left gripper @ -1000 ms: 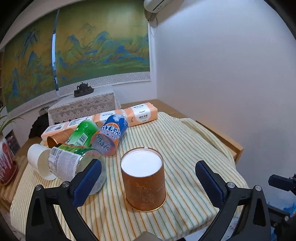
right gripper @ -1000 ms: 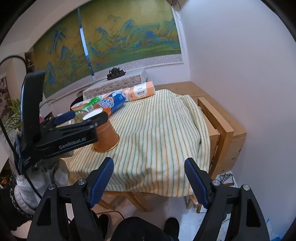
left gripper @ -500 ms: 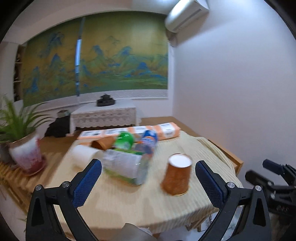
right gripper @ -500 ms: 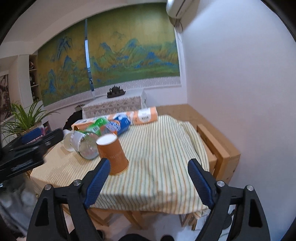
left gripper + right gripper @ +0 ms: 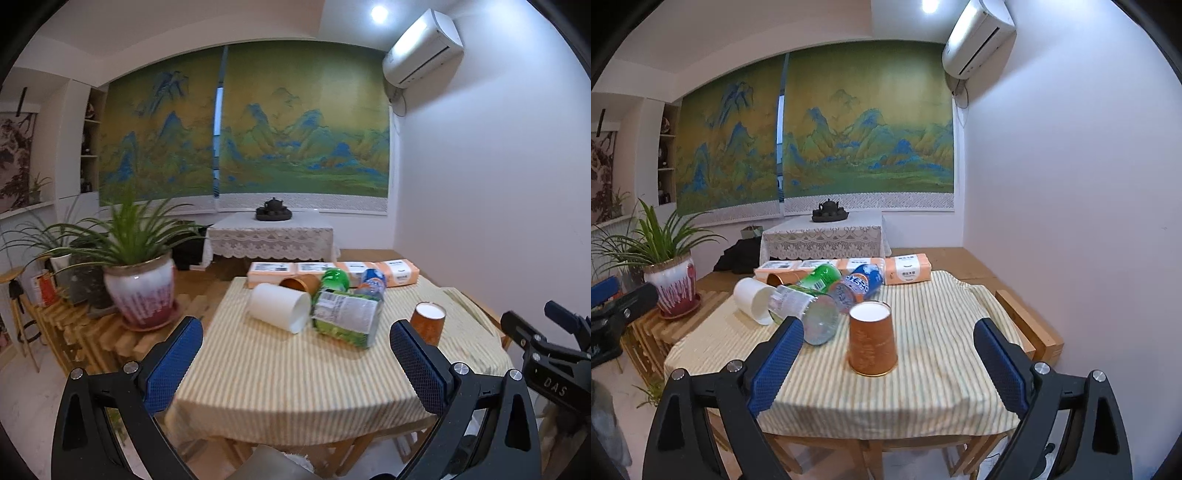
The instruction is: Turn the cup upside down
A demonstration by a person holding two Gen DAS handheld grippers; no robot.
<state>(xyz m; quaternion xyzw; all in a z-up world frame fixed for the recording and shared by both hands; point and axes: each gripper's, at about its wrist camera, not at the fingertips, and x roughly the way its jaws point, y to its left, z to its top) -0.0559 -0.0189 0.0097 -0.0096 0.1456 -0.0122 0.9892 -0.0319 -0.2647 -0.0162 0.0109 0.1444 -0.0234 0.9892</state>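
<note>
- My left gripper (image 5: 295, 363): jaws spread wide, nothing between them, held off the near edge of the table (image 5: 280, 387).
- My right gripper (image 5: 888, 360): also released, empty, back from the table edge.
- Orange cup (image 5: 872, 339) stands upside down on the striped cloth (image 5: 934, 369), white base up, rim touching the fabric.
- White cup (image 5: 753, 300) and 3 bottles (image 5: 809, 314) lie toppled just behind it.

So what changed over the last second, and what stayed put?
Both grippers pulled back from the table: the left gripper, earlier close over the orange cup, now views it from afar; the right gripper also retreated. Both remain open and empty. The cup stays upside down on the striped cloth; the bottles stay lying.
</note>
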